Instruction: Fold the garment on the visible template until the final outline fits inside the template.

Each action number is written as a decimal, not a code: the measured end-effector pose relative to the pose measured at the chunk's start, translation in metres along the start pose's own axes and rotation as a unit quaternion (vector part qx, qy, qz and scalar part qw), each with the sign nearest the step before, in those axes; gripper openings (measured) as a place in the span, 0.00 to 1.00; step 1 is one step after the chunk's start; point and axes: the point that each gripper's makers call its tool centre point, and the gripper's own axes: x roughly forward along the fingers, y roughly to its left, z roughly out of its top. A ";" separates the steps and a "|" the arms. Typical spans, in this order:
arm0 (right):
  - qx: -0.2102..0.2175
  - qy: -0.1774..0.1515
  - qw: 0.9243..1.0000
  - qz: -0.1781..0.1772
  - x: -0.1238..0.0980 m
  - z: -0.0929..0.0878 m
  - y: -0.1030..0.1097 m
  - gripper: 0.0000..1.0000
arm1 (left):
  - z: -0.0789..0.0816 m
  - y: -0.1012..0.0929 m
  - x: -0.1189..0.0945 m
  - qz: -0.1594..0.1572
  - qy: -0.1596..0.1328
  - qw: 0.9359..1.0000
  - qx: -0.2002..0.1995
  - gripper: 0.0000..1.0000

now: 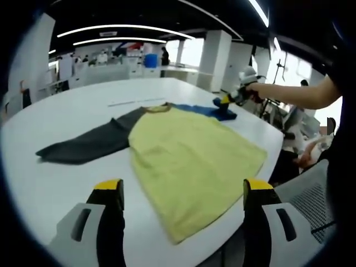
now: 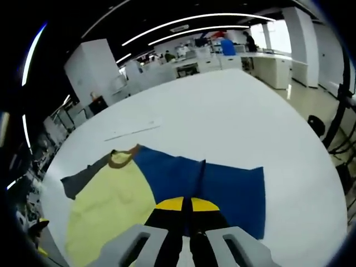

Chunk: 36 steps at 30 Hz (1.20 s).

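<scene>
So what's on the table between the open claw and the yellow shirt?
Nothing. In the left gripper view, only bare white table lies between the left claw and the yellow shirt; the hem reaches toward the claw's right jaw.

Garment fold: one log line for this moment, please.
garment: flat on white table, grey sleeve spread | right gripper: shut on blue sleeve | left gripper: open, empty

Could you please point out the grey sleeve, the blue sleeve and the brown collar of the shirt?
Grey sleeve [image 1: 83, 143], left gripper view, mid-sleeve.
Blue sleeve [image 2: 228, 189], right gripper view, flat part beyond the fingers.
Brown collar [image 2: 119, 159], right gripper view, front of neckband.
</scene>
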 end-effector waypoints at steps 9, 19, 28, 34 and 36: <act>-0.004 -0.004 1.000 0.022 0.009 0.005 0.029 0.00 | 0.000 -0.001 0.001 -0.002 -0.001 1.000 -0.003 0.85; -0.024 0.002 0.999 0.046 0.021 0.005 0.062 0.00 | 0.000 0.000 0.000 -0.002 -0.001 1.000 -0.001 0.85; -0.023 0.010 0.997 0.076 0.028 0.000 0.089 0.00 | 0.001 -0.001 -0.001 -0.002 -0.003 1.000 -0.002 0.85; -0.023 0.010 0.996 0.081 0.032 -0.003 0.105 0.00 | 0.000 -0.002 0.000 -0.005 -0.001 1.000 0.001 0.84; -0.026 0.010 0.996 0.084 0.034 -0.004 0.111 0.00 | 0.001 -0.003 0.001 -0.005 -0.002 1.000 0.000 0.84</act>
